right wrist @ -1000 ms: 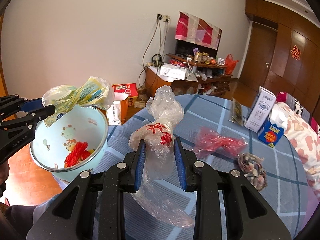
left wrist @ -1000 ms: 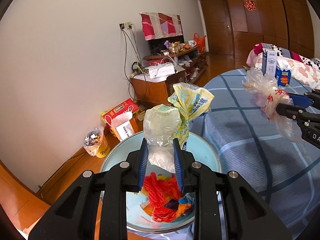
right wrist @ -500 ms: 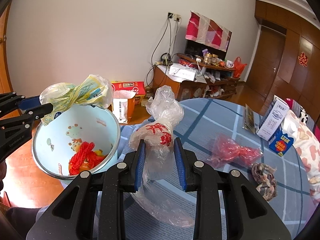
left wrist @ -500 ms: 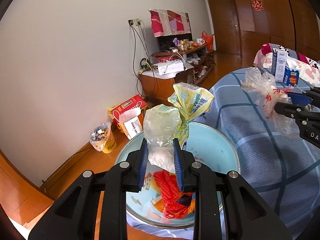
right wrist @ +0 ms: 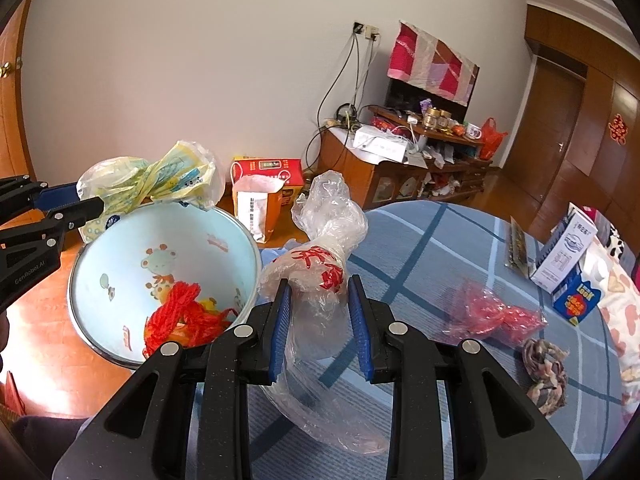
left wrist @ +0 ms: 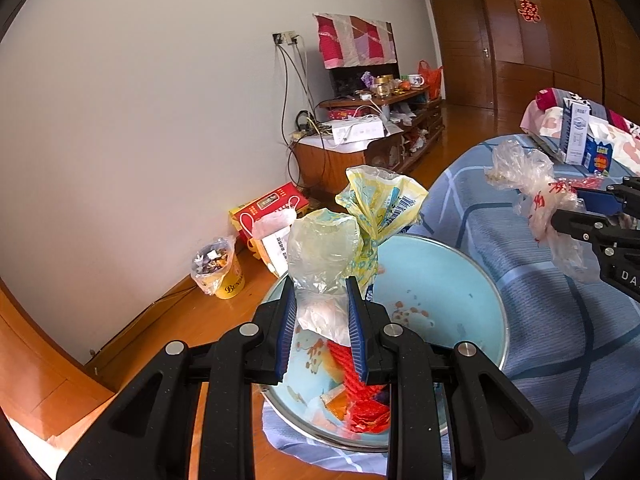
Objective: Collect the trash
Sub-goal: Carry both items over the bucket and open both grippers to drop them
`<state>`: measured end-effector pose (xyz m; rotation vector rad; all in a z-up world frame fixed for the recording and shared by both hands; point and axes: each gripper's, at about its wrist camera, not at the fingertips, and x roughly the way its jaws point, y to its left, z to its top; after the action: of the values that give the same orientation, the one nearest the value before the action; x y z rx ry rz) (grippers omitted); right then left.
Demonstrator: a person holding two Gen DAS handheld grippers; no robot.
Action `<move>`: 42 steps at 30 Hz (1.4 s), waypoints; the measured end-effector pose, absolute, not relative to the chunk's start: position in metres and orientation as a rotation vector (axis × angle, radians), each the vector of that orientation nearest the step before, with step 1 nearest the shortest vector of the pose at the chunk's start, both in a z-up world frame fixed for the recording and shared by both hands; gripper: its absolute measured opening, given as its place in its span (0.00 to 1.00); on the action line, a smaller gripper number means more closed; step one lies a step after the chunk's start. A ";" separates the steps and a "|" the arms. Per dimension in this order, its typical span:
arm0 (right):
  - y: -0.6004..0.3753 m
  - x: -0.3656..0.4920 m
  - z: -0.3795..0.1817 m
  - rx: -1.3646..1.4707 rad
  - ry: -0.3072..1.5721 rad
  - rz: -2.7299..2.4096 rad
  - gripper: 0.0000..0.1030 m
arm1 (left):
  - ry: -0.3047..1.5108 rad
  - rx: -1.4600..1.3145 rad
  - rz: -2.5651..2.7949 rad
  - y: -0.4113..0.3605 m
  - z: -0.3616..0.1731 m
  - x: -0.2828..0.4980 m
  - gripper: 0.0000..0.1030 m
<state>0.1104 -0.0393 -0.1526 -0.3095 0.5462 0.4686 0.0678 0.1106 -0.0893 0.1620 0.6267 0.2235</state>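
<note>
A crumpled yellow-and-clear plastic wrapper [left wrist: 360, 216] is pinched in my left gripper [left wrist: 320, 292], which is shut on it. The wrapper hangs over the near rim of a light blue basin [left wrist: 440, 280] holding red yarn [left wrist: 360, 392] and scraps. My right gripper [right wrist: 318, 288] is shut on a clear plastic bag with red characters [right wrist: 320, 264], held above the blue checked bedspread [right wrist: 420, 248], just right of the basin [right wrist: 120, 264]. The right wrist view shows the left gripper [right wrist: 80, 208] at the far left. The left wrist view shows the right gripper [left wrist: 568, 208] at the far right.
On the bedspread lie a red plastic bag [right wrist: 492, 312], a brownish crumpled wad [right wrist: 546, 368] and upright cartons [right wrist: 568, 252]. By the wall stand a yellow cup lined with a bag of scraps [left wrist: 218, 268], a red box [left wrist: 268, 204], a paper bag [right wrist: 256, 208] and a cluttered wooden cabinet [right wrist: 380, 176].
Both grippers have drifted sideways toward the basin with their bags still held. The basin now sits closer to the right gripper, and more of its inside shows in the left wrist view.
</note>
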 end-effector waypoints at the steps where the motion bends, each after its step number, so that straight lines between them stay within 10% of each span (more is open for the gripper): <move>1: -0.037 0.111 -0.153 -0.311 0.547 0.472 0.28 | 0.628 0.161 0.227 0.112 -0.090 0.068 0.23; 42: 0.009 0.107 -0.159 -0.360 0.537 0.585 0.38 | 0.658 0.130 0.281 0.138 -0.099 0.062 0.33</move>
<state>0.1070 0.0088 -0.1588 -0.3598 0.5365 0.5849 0.0616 0.1382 -0.0992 0.1303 0.6581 0.2806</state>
